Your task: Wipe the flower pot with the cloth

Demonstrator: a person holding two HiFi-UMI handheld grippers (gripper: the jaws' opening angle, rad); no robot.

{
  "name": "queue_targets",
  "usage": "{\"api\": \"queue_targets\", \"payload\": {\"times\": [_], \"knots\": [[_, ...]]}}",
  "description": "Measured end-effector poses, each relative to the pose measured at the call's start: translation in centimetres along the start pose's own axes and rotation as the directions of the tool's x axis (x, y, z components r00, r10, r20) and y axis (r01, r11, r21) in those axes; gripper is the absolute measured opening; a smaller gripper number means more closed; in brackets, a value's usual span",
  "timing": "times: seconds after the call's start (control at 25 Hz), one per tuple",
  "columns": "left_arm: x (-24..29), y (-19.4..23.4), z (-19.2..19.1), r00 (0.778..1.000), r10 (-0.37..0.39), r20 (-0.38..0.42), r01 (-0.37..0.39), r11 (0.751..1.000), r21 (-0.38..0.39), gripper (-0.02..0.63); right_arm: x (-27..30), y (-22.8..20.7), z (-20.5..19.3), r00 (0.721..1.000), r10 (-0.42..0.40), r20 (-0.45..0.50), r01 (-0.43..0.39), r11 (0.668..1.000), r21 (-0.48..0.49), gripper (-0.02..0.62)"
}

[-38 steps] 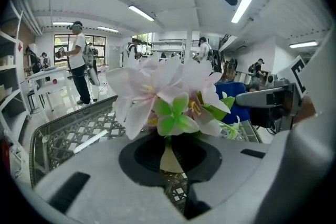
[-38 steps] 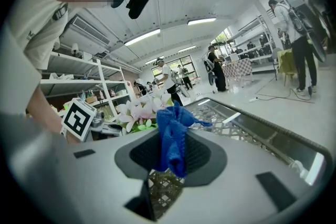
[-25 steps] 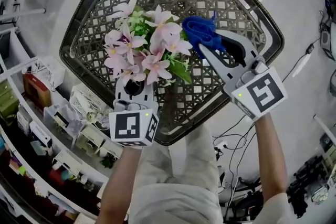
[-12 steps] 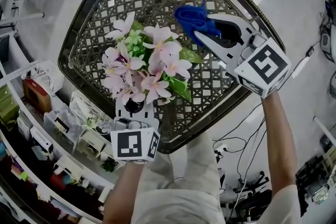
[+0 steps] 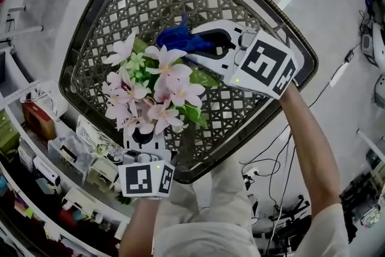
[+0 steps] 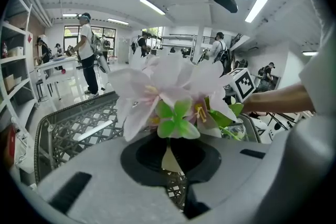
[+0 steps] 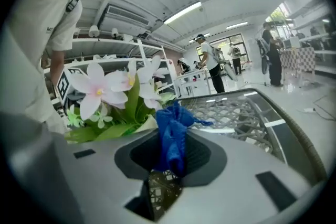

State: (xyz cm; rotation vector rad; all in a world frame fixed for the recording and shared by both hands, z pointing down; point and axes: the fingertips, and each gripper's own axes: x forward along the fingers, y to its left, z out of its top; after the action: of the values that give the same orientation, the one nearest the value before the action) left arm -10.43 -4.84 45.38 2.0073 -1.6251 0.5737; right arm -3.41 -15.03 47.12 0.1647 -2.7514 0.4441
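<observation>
A bunch of pink and white flowers (image 5: 150, 90) with green leaves hides the flower pot under it in the head view. My left gripper (image 5: 146, 132) reaches in from below the blossoms. In the left gripper view its jaws (image 6: 169, 161) are shut on a pale sliver at the base of the flowers (image 6: 168, 94), which looks like the pot's edge. My right gripper (image 5: 183, 48) lies sideways behind the bunch, shut on a bunched blue cloth (image 5: 177, 38). In the right gripper view the cloth (image 7: 170, 134) stands up from the jaws right beside the leaves (image 7: 113, 128).
Everything hangs over a large woven wicker tray (image 5: 240, 111) with a dark rim (image 5: 304, 72). Shelves with boxes (image 5: 54, 147) run along the lower left. Cables (image 5: 271, 165) lie on the floor at the right. Several people stand far off (image 6: 86, 55).
My right gripper has swung left with the blue cloth, from the right of the flowers to just behind them, and now lies more sideways. The left gripper has kept its hold and place.
</observation>
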Motion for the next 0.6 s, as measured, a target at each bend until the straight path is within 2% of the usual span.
{"api": "queue_targets", "payload": {"times": [0.2,0.6], "knots": [[0.2,-0.1,0.1,1.000,0.023,0.013,-0.023,1.000,-0.007,0.035,0.2,0.5,-0.4,0.998,0.064,-0.014,-0.064,0.998,-0.005,0.114],[0.2,0.1,0.0,0.999,0.036,0.018,-0.035,0.999,-0.033,0.035,-1.7,2.0,-1.9,1.000,0.002,-0.007,-0.002,0.999,0.033,0.115]]}}
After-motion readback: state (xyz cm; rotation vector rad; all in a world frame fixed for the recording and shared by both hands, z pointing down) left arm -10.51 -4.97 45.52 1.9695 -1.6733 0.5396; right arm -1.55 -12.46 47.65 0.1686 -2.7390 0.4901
